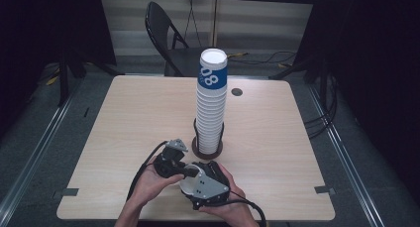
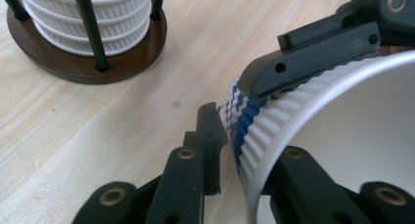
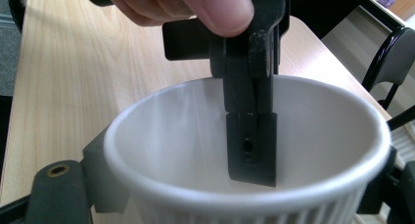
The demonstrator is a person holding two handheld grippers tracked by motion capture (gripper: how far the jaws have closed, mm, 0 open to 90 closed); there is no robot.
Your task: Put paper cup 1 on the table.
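Your right gripper (image 1: pixel 190 180) clamps a white paper cup (image 3: pixel 244 150) from both sides, its black jaws pressed against the ribbed outer wall, at the near edge of the table (image 1: pixel 124 118). Your left gripper (image 2: pixel 244 131) straddles that cup's wall: one jaw hangs inside the mouth, the other sits just outside, beside the blue wavy print. Whether its pads press on the wall cannot be told. No earlier frame bears on it.

Both hands meet close together low in the high view, your left hand (image 1: pixel 148 185) gripping its tool from the left, your right hand (image 1: pixel 230 207) cradling the grey-plated body from the near side. Black cables trail back toward you.

Just beyond the grippers, a tall stack of cups (image 1: pixel 212 103) rises from a round dark wooden base (image 2: pixel 83 62) fenced by thin black upright rods; its top cup carries a blue band. The stack stands near the table's middle, close to your tools, so room on the far side is tight.

Pale wood-grain tabletop lies bare to the left, right and far side, with rounded corners and a small dark grommet (image 1: pixel 236 92) right of the stack. A black folding chair (image 1: pixel 166 33) stands beyond the far edge.
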